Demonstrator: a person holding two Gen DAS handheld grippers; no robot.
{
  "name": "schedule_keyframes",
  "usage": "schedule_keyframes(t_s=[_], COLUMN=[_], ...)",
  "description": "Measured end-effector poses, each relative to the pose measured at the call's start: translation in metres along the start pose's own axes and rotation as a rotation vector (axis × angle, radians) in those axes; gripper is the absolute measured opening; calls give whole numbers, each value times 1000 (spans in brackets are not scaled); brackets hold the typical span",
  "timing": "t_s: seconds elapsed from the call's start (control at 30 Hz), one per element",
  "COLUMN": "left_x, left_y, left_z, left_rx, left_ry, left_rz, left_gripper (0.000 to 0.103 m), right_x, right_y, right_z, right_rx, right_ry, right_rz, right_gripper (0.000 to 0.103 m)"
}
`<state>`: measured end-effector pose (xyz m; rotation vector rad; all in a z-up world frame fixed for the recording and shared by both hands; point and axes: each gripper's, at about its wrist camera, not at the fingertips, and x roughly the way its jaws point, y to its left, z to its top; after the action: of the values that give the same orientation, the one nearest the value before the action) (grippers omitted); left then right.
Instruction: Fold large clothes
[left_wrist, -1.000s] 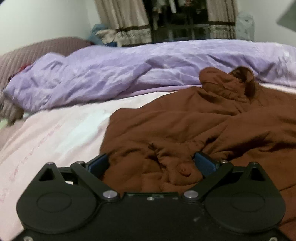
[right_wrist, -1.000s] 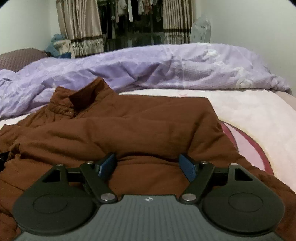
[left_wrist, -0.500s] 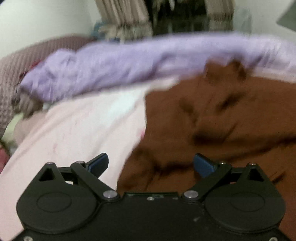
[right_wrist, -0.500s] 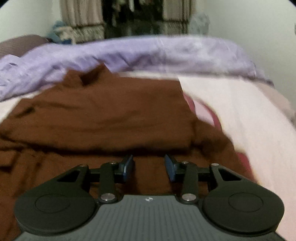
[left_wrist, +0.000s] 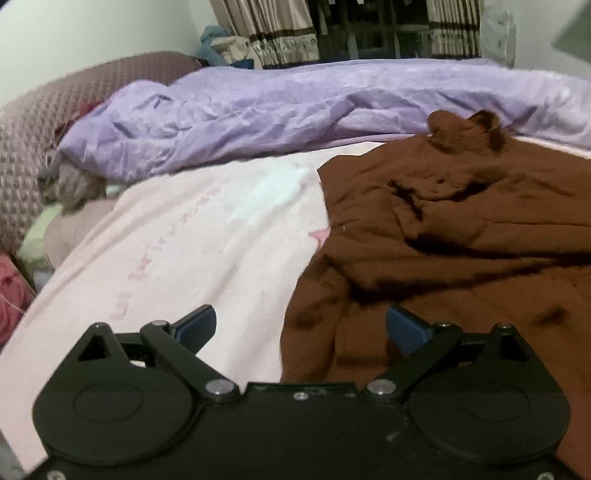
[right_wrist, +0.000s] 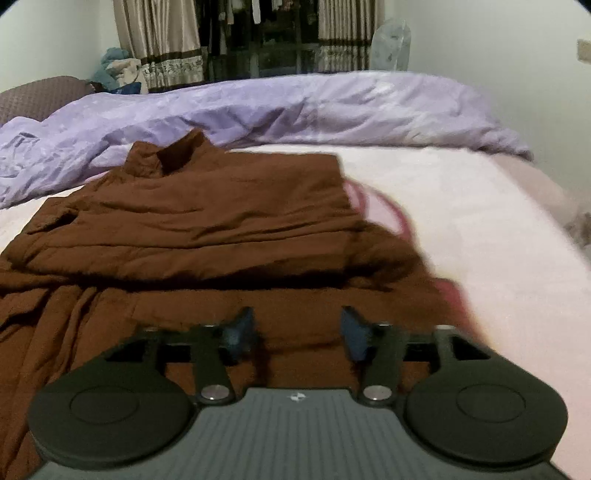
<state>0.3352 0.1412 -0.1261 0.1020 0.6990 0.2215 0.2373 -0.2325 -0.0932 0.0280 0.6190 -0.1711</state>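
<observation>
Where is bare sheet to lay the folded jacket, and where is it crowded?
Left of the jacket, bare sheet runs to the purple duvet and headboard. Right of the jacket, sheet is bare up to the duvet. The far side is crowded with bunched duvet, the collar close against it.

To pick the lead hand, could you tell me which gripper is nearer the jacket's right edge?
Right. The right gripper hovers over the brown jacket near that edge; the left gripper straddles its opposite edge.

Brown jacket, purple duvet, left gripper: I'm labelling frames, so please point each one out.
brown jacket (right_wrist: 221, 210): right wrist view, on its folded upper panel.
purple duvet (left_wrist: 258, 110): left wrist view, on its crumpled middle.
left gripper (left_wrist: 301, 326): left wrist view, midway between its open fingertips.
</observation>
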Motion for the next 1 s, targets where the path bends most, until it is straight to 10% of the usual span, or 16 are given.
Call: schedule_keyframes(t_s=[0.23, 0.4, 0.67, 0.73, 0.87, 0.9, 1.0], left_x=[-9, -20, -40, -38, -47, -50, -70], left_y=[17, 38, 14, 16, 23, 27, 35], left_z=[-48, -80, -93, -94, -82, -77, -62], left_rx=[-16, -198, -62, -57, -81, -104, -69], left_ry=[133, 218, 198, 187, 160, 161, 104], left_rz=[36, -123, -188, -208, -231, -254, -201], left_gripper=[101, 101, 96, 86, 11, 11, 10], right_x=[-47, -42, -30, -32, -43, -47, -65], right_y=[-36, -63, -97, -93, -89, -90, -89], right_z=[-31, -50, -73, -73, -70, -69, -61], right_rx=[-6, 29, 149, 122, 139, 160, 234], right_ry=[-42, 43, 68, 62, 54, 50, 17], right_rz=[-84, -165, -117, -111, -78, -72, -23], right_gripper=[101, 101, 103, 85, 29, 6, 7])
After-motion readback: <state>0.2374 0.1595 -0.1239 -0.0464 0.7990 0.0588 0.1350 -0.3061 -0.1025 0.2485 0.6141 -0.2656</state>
